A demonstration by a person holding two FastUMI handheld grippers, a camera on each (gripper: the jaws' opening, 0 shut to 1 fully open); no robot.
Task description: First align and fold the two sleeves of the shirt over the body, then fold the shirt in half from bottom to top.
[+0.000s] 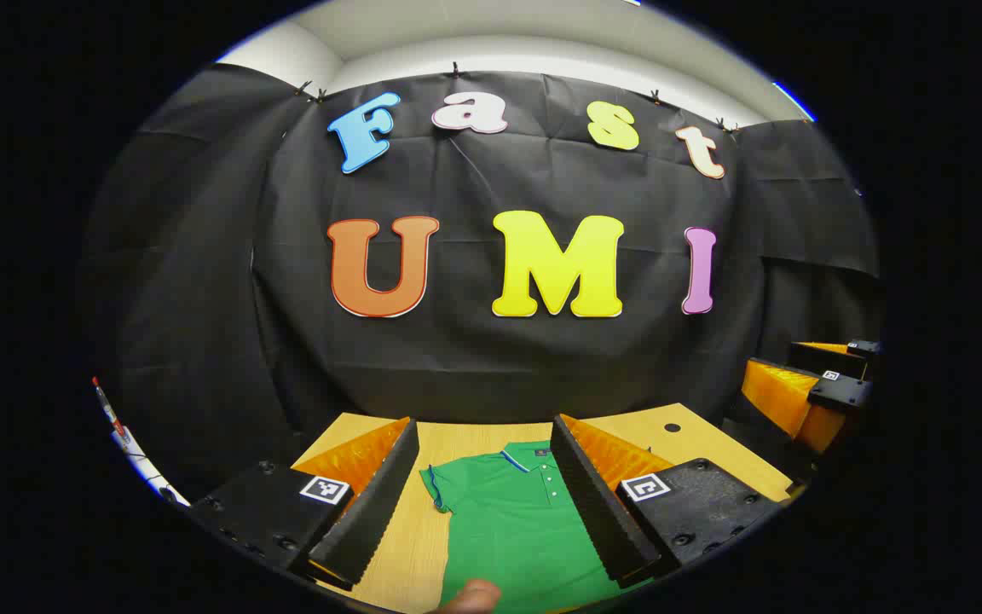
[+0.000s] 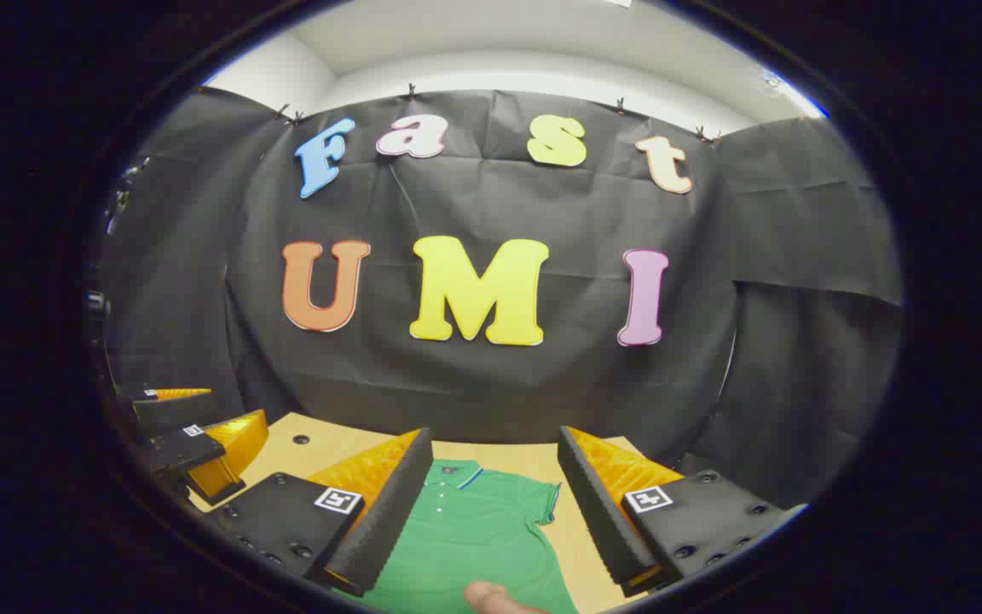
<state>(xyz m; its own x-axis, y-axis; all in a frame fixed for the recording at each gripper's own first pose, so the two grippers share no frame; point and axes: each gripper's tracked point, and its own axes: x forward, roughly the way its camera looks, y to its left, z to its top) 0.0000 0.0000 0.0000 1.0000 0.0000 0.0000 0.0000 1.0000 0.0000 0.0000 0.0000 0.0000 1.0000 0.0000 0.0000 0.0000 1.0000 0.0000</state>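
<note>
Green polo shirt lying flat on the wooden table, collar up at 12 o'clock, buttons down the front. In the left gripper view, left gripper held above the shirt, fingers spread wide apart, pinching nothing; one short sleeve sticking out toward 9 o'clock between them. A fingertip peeking in at 6 o'clock, over the green cloth. Other gripper seen off at 3 o'clock, near the table's edge, with a small round hole in the tabletop close by. In the right gripper view, right gripper also above the same shirt, fingers spread wide, holding nothing; a short sleeve pointing toward 3 o'clock on the table. Another fingertip at 6 o'clock there too. Left gripper far off at 9 o'clock in that view. Sleeves not yet folded over the body. No boxes, bins or bowls to tell of.
</note>
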